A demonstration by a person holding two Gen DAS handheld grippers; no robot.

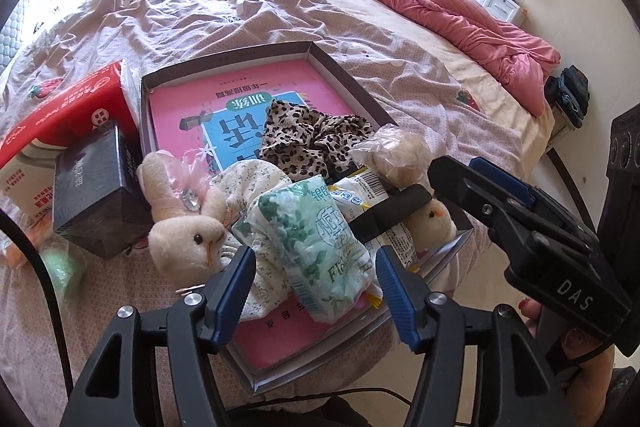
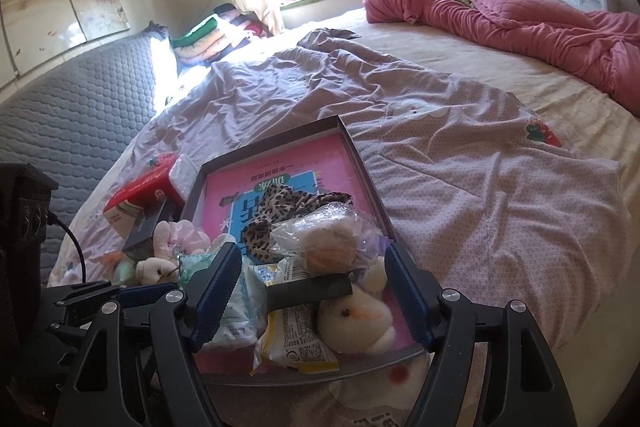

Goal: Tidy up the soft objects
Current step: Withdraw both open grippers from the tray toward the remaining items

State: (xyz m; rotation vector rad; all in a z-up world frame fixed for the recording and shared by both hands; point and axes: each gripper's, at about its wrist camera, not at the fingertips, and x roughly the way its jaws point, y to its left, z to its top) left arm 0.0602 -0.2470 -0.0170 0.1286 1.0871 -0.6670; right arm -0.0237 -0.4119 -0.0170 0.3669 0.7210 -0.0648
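Counted on the bed: one shallow box (image 1: 340, 75); one pink book (image 1: 192, 107); two plush toys, a rabbit (image 1: 188, 231) and a chick (image 2: 352, 323); one leopard scrunchie (image 1: 308, 135); two tissue packs (image 1: 320, 247); two cartons left of the box.

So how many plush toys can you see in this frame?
2. A cream bunny lies at the tray's left edge beside the black box; a round white plush sits in the tray's near right corner. The piled items may hide more.
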